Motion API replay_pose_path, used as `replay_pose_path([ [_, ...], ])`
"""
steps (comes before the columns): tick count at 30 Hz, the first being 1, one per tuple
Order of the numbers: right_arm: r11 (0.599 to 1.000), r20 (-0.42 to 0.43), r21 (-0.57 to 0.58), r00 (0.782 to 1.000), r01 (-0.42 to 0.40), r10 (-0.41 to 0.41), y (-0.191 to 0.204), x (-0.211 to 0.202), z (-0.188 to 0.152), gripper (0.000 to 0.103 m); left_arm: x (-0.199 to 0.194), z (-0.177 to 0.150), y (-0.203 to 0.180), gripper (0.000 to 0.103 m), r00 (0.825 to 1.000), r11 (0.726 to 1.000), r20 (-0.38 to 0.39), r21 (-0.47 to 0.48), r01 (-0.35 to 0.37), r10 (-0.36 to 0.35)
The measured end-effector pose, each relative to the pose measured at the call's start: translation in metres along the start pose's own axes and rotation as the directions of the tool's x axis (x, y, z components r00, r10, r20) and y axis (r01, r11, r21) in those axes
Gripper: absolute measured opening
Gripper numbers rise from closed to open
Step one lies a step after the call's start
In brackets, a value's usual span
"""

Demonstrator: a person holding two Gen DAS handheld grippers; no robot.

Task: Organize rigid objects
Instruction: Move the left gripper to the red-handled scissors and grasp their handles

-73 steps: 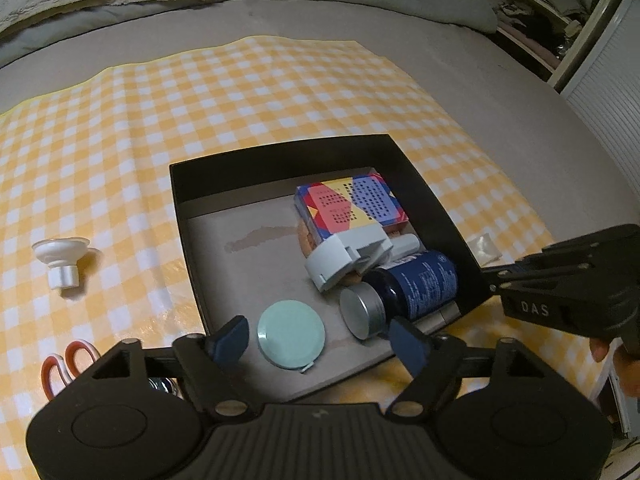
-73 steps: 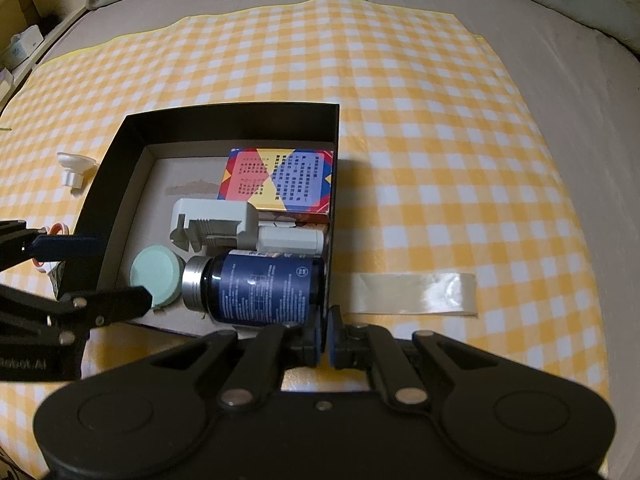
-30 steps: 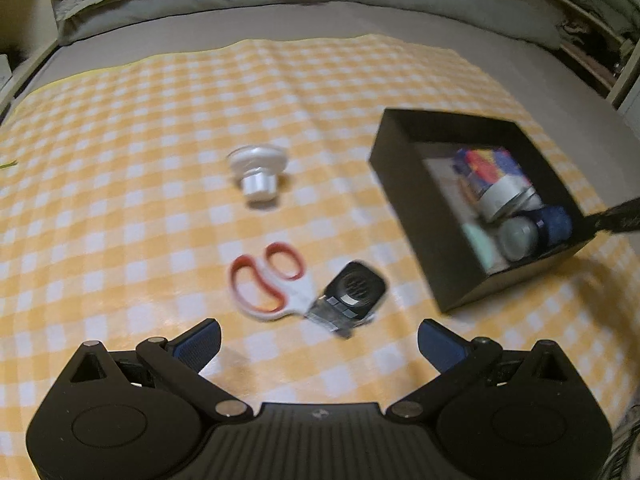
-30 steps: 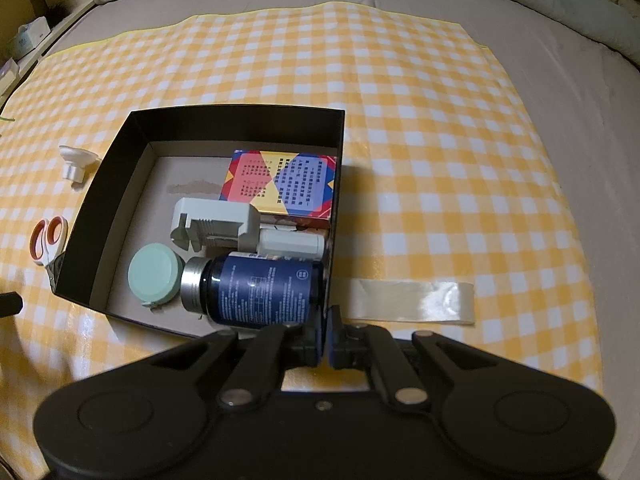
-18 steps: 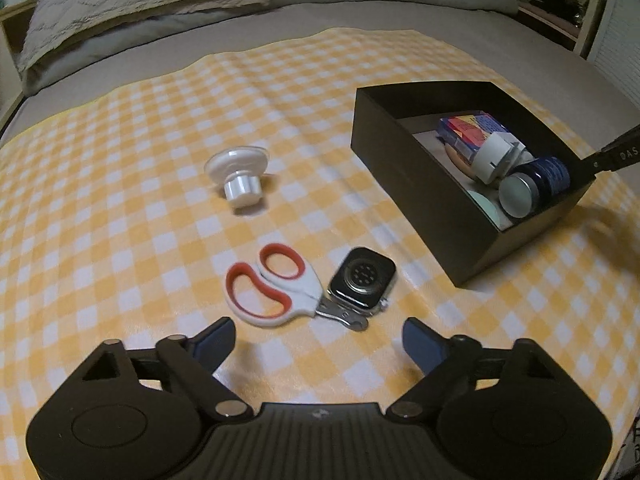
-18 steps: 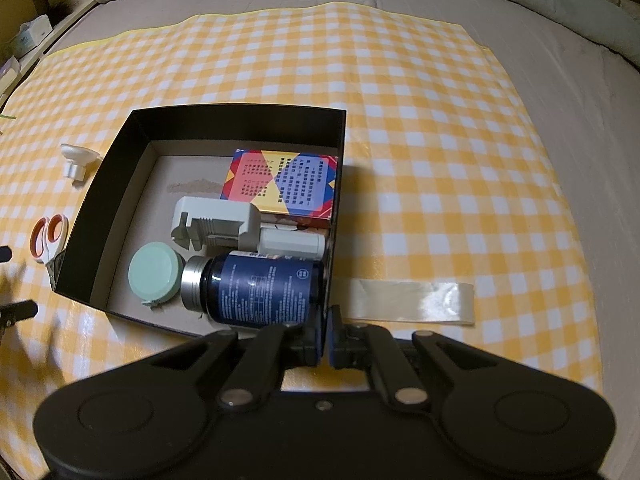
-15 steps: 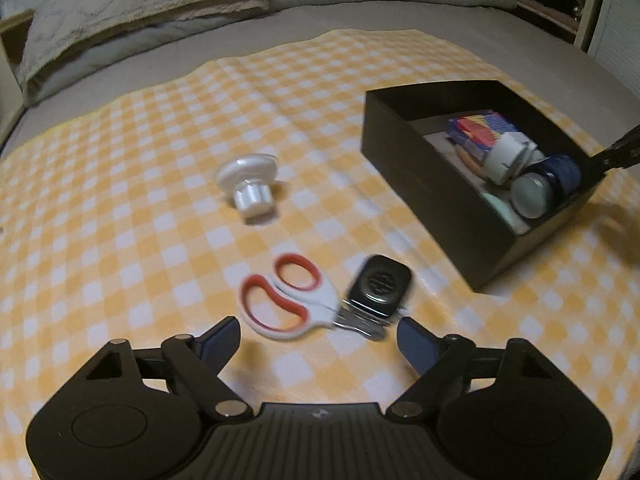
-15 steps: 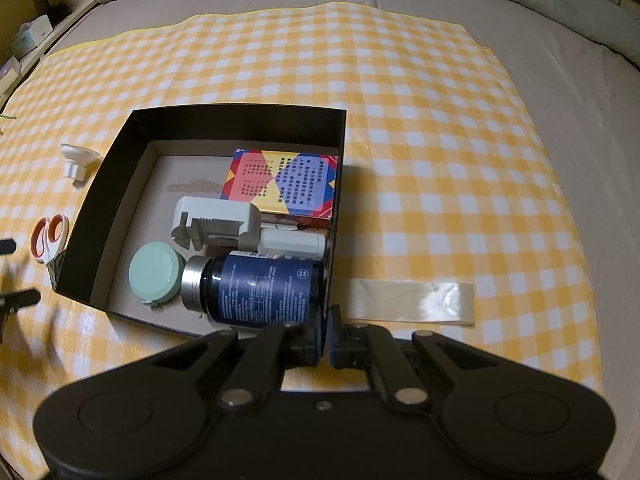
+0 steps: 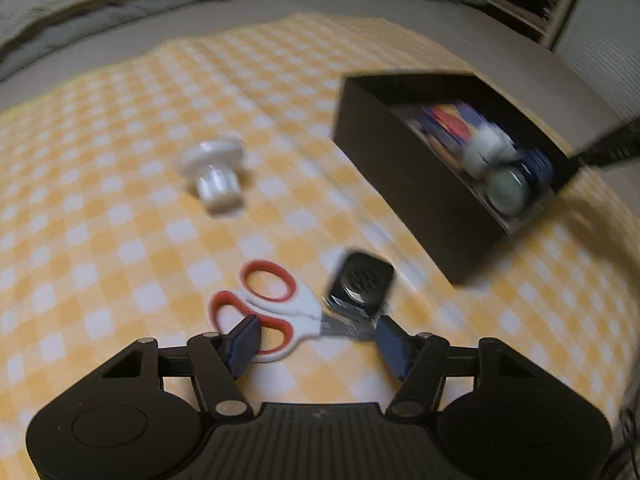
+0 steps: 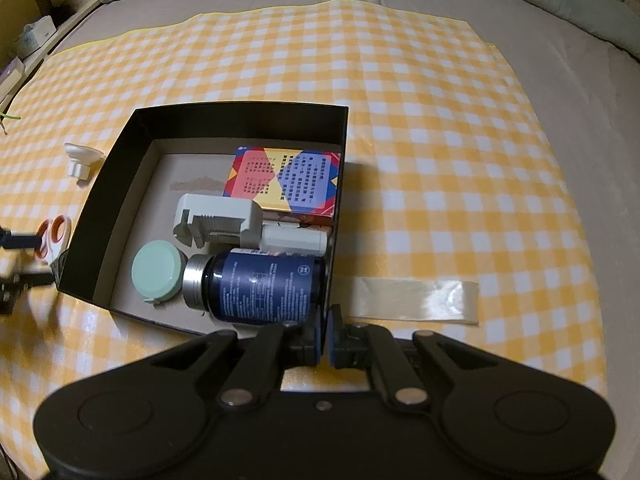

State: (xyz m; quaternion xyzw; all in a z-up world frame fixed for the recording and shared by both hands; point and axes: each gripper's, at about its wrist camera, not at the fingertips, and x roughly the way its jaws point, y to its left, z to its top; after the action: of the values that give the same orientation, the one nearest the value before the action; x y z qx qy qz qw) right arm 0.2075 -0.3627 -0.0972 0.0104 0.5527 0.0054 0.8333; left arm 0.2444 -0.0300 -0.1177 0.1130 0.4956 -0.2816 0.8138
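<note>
Left wrist view: the left gripper (image 9: 318,336), its jaws just closing but not gripping, now brackets the scissors (image 9: 276,308) beside the black box (image 9: 404,184); the right gripper (image 10: 325,336) stays pinched on the box's wall.

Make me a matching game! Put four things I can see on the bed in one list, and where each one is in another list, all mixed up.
Things:
1. blue bottle
2. scissors
3. clear tape strip
4. white knob

Places:
A. alone on the checked cloth, far side of the scissors
B. lying in the black box
C. flat on the cloth, right of the box
D. in front of the left gripper, touching a black watch

Pairs: 1-B, 2-D, 3-C, 4-A
</note>
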Motion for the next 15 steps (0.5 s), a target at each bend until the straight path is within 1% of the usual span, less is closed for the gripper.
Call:
replay_pose_path([
  [3,1.0,-0.007,-0.007,1.0,0.003,-0.003,0.001,0.002,0.0,0.005,-0.002,-0.008,-0.007,0.064,1.0,0.998,-0.012,0.068,0.017,-0.016],
  [4,1.0,-0.008,-0.01,1.0,0.005,-0.005,0.002,0.003,0.0,0.005,-0.004,-0.01,-0.007,0.064,0.999,0.997,-0.021,0.071,0.032,-0.03],
  [10,1.0,-0.009,-0.012,1.0,0.005,-0.005,0.002,0.003,0.0,0.005,-0.018,-0.021,0.003,0.064,0.992,0.995,-0.083,0.019,0.102,-0.1],
  [11,1.0,-0.009,-0.011,1.0,0.005,-0.005,0.003,0.003,0.0,0.005,-0.02,-0.022,0.009,0.063,0.99,0.994,-0.084,-0.016,0.11,-0.111],
  [12,1.0,-0.009,-0.011,1.0,0.004,-0.004,0.001,0.003,0.001,0.005,-0.023,-0.023,0.016,0.056,0.989,0.99,-0.076,-0.074,0.12,-0.126],
  [13,1.0,-0.01,-0.008,1.0,0.003,-0.003,0.001,0.003,0.0,0.005,-0.025,-0.024,0.027,0.051,0.988,0.976,-0.054,-0.172,0.132,-0.143],
  [15,1.0,-0.013,0.004,1.0,-0.003,0.003,0.0,0.003,0.001,0.005,-0.027,-0.025,0.044,0.038,0.99,0.942,-0.018,-0.309,0.128,-0.14],
])
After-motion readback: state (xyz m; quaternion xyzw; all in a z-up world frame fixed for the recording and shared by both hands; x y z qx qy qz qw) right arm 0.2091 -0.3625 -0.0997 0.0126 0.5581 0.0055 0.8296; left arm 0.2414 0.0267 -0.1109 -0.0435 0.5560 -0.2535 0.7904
